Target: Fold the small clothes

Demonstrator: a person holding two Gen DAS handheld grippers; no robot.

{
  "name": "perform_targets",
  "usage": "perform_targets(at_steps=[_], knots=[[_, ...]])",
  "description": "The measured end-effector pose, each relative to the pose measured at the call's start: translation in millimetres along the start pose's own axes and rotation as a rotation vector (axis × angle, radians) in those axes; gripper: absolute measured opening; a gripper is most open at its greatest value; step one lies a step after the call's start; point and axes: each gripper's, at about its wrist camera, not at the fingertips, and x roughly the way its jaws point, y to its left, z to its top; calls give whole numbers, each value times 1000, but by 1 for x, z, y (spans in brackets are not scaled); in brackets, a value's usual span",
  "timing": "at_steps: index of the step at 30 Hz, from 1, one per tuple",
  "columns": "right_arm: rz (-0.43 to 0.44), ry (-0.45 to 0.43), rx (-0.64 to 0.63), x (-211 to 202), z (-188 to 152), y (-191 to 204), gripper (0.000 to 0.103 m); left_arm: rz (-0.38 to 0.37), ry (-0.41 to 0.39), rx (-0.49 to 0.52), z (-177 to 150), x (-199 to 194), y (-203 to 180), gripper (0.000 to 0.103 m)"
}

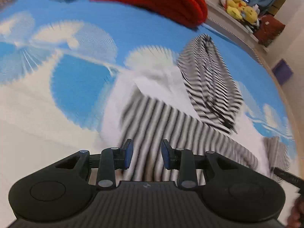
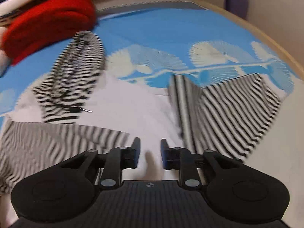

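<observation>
A small garment with a white middle and black-and-white striped parts lies spread on a blue and white patterned mat. In the left wrist view my left gripper (image 1: 146,152) is open just above its striped part (image 1: 152,125), with a striped sleeve (image 1: 210,83) stretching away at the right. In the right wrist view my right gripper (image 2: 150,152) is open over the white middle (image 2: 129,110). A striped panel (image 2: 233,114) lies to its right, a striped sleeve (image 2: 74,76) at the far left and another striped panel (image 2: 47,142) at the near left. Both views are motion-blurred.
A folded red garment (image 1: 161,0) lies at the far edge of the mat (image 1: 76,79); it also shows in the right wrist view (image 2: 49,22). Yellow plush toys (image 1: 239,7) sit on a ledge beyond. A purple box (image 2: 236,1) stands by the wall.
</observation>
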Motion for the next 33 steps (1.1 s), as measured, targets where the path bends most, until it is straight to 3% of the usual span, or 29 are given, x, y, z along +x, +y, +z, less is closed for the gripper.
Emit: perform_targets(at_steps=[2,3,5,6,10,14,17,20,24,29,33], knots=[[63,78,24,8,-4,1,30,-78,102,-102,-4,16,16,35],[93,143,56,18,-8,-2,32,-50,144,-112,-6,24,22,35],[105,260,125,37,-16,-10,32,89,186,-24,-10,32,22,26],[100,276,141,40,-18,-14,32,113,185,9,-10,32,19,21],[77,210,98,29,-11,-12,32,72,117,82,-7,19,-1,28],[105,281,185,40,-18,-23,34,127,187,87,-17,38,4,25],[67,244,138,30,-13,-21,34,141,123,118,-11,24,-8,29],[61,171,124,14,-5,-25,34,145,53,228,-13,12,-35,43],[69,64,143,-5,9,-46,34,166,30,316,-23,15,-63,44],[21,-24,169,-11,20,-89,33,161,-6,347,-31,18,-80,44],[-19,-64,191,-14,21,-134,12,176,-2,363,-33,23,-85,44]])
